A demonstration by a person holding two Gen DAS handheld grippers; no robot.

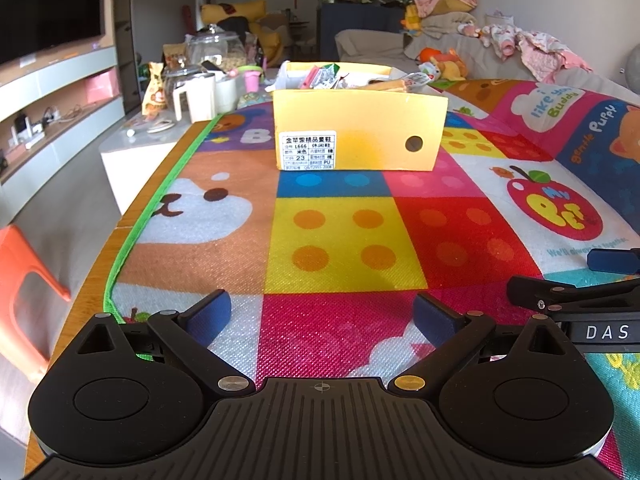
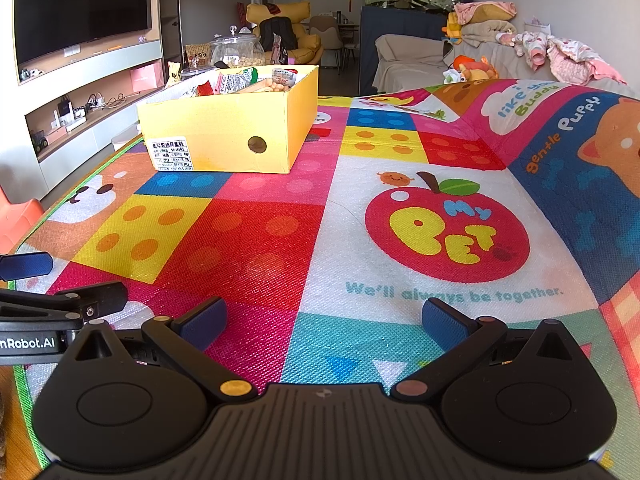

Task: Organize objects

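Observation:
A yellow cardboard shoebox stands on a colourful play mat, straight ahead of my left gripper. It holds several snack packets. In the right wrist view the box is ahead to the left, with the packets inside it. My left gripper is open and empty, low over the mat. My right gripper is open and empty, low over the mat beside the left one. Each gripper shows at the edge of the other's view, the right one and the left one.
Glass jars, a white jug and snack bags crowd a white side table beyond the mat's left edge. An orange stool stands at the left. A sofa with clothes and toys lies at the back right.

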